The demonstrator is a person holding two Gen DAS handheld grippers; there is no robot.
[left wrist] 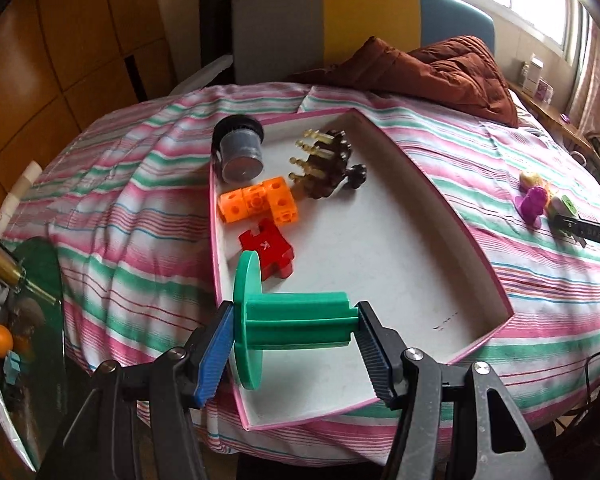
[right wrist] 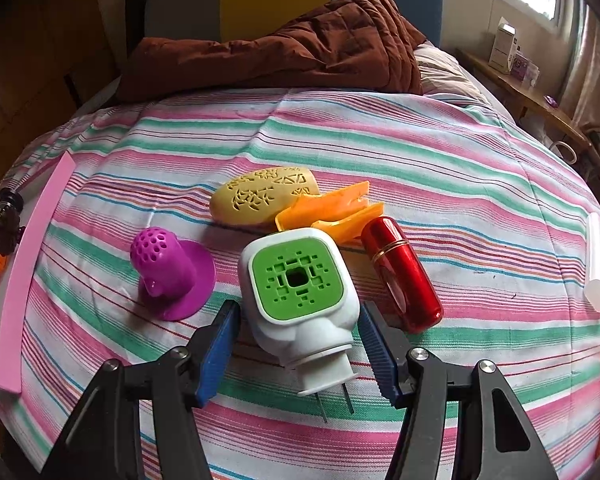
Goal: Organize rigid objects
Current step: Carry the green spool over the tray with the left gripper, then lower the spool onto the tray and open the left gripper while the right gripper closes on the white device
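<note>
Green spool (left wrist: pixel 296 322), clamped in left gripper (left wrist: pixel 296 344), is held over pink-rimmed tray (left wrist: pixel 440 196) for release; right gripper (right wrist: pixel 296 354), jaws apart, is set astride white-and-green plug-in unit (right wrist: pixel 300 292).

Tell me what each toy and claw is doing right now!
Left claw: shut on the green spool, over the tray.
Right claw: open around the white plug-in, not squeezing.
Dark jar: tipped against the tray's edge.
Red tube: lying down.
Purple cap: lying tipped.

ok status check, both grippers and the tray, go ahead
Left gripper shut on green spool, over tray. Right gripper open, straddling white-green plug-in, not gripping. Red tube close beside.
</note>
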